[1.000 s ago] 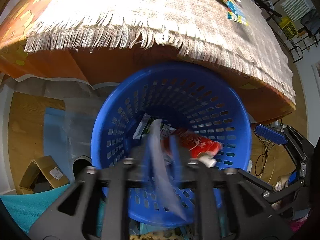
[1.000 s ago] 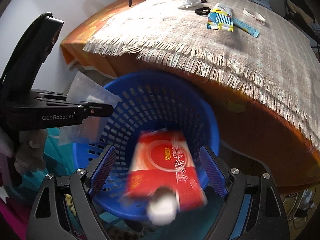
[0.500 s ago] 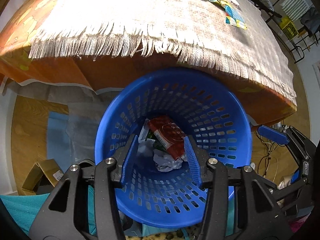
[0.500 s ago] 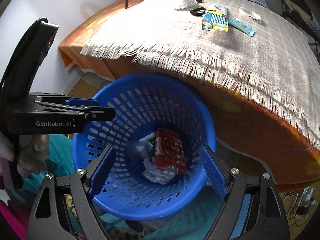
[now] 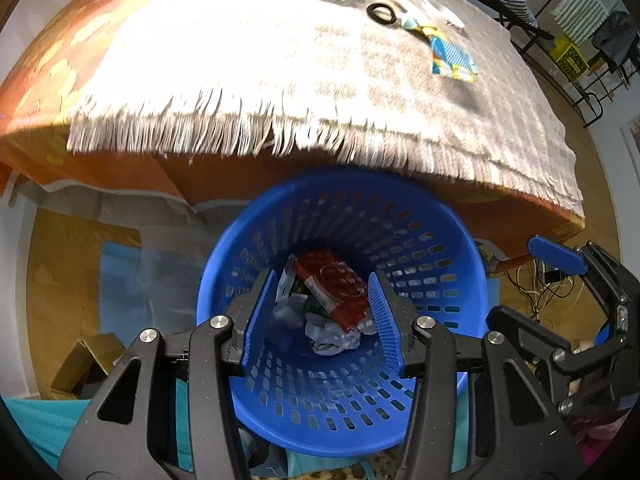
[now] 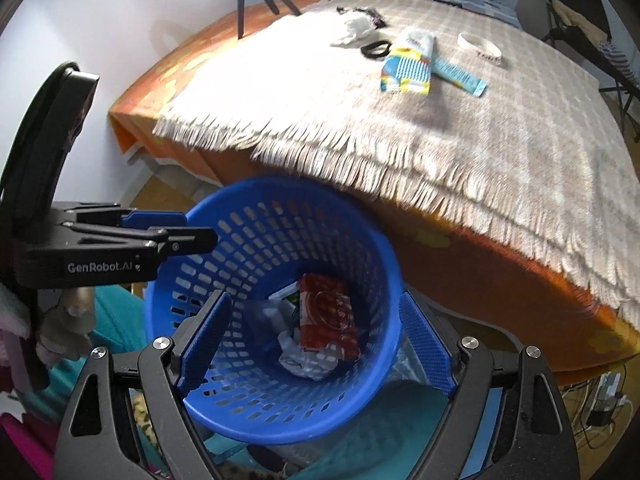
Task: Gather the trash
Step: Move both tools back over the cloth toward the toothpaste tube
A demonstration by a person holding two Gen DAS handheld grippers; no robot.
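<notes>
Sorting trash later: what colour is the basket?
Blue, perforated basket; clearest in the right wrist view.

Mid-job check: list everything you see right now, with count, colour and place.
Basket: 1, blue, on floor by the table.
Red wrapper: 1, in basket.
Crumpled paper: 1, white, in basket beside the wrapper.
Striped packet: 1, blue-yellow, on tablecloth.
Blue strip: 1, beside the packet.
Black ring: 1, on tablecloth.
White tissue: 1, far end of the tablecloth.
White band: 1, on tablecloth.
Tablecloth: 1, beige, fringed.
Left gripper: open, over basket.
Right gripper: open, over basket.
</notes>
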